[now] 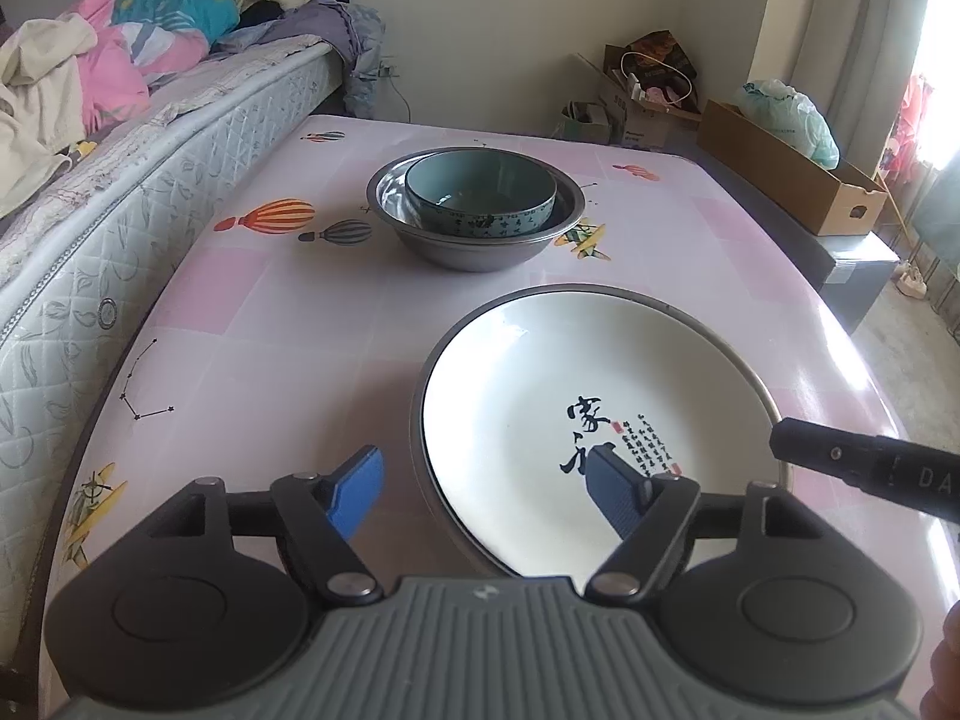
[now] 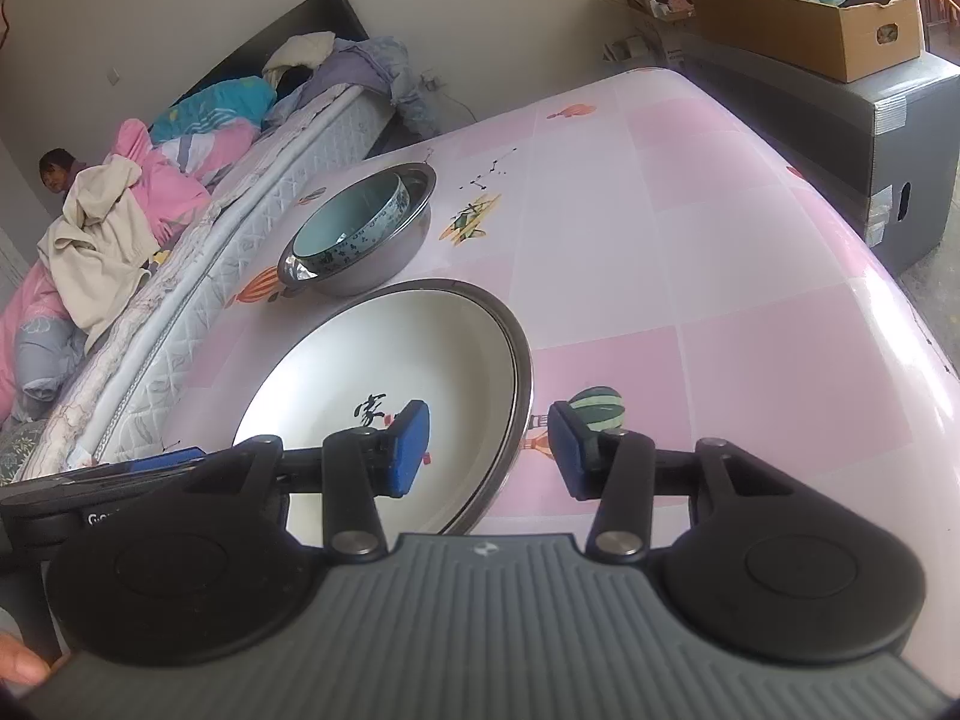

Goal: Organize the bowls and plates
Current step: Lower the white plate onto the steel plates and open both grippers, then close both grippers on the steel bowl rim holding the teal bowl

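Observation:
A white plate (image 1: 540, 372) (image 2: 372, 348) with black calligraphy lies on the pink table (image 1: 270, 330), seated in a steel-rimmed plate under it. Behind it a teal bowl (image 1: 480, 180) (image 2: 342, 228) sits inside a steel basin (image 1: 474, 246) (image 2: 384, 264). My left gripper (image 1: 486, 492) is open, its blue pads straddling the plate's left rim without pressing on it. My right gripper (image 2: 489, 450) is open too, with the plate's right rim between its pads and a gap on both sides. Each wrist view catches part of the other gripper at its edge.
A mattress (image 1: 90, 210) piled with bedding runs along the table's left side. A cardboard box (image 1: 780, 174) (image 2: 810, 30) stands on a grey cabinet (image 2: 870, 120) beyond the table's right edge. A person (image 2: 57, 174) is by the bed.

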{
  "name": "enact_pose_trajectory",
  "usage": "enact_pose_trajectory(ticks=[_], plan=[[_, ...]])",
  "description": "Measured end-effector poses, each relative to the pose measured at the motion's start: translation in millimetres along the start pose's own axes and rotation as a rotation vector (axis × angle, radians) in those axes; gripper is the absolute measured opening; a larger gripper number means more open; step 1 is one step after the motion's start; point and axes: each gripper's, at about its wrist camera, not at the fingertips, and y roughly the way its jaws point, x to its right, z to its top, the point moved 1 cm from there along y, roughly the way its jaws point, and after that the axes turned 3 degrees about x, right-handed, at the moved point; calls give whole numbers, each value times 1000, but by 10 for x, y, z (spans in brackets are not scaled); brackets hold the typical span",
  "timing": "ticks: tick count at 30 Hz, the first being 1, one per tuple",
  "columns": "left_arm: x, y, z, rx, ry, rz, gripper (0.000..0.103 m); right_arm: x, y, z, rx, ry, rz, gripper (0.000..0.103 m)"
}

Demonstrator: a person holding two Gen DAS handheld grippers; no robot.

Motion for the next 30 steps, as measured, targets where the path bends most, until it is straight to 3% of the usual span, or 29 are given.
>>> enact_pose_trajectory(ticks=[9,14,18,21,25,30], plan=[[-205,-107,117,33,-24,14,81,-9,-172,65,12,8,38,47],[-499,16,387,68,-21,108,81,-64,-223,379,19,1,103,47],[-697,163,657,76,-22,137,81,-142,-181,778,7,-24,173,48],[-824,324,838,63,-50,137,81,-184,-9,1089,-36,-22,229,48],[-970,594,1063,12,-100,67,82,-263,343,1433,-94,-34,272,48],[-1035,931,1349,-29,-119,71,81,-319,908,1730,-168,-39,256,48]])
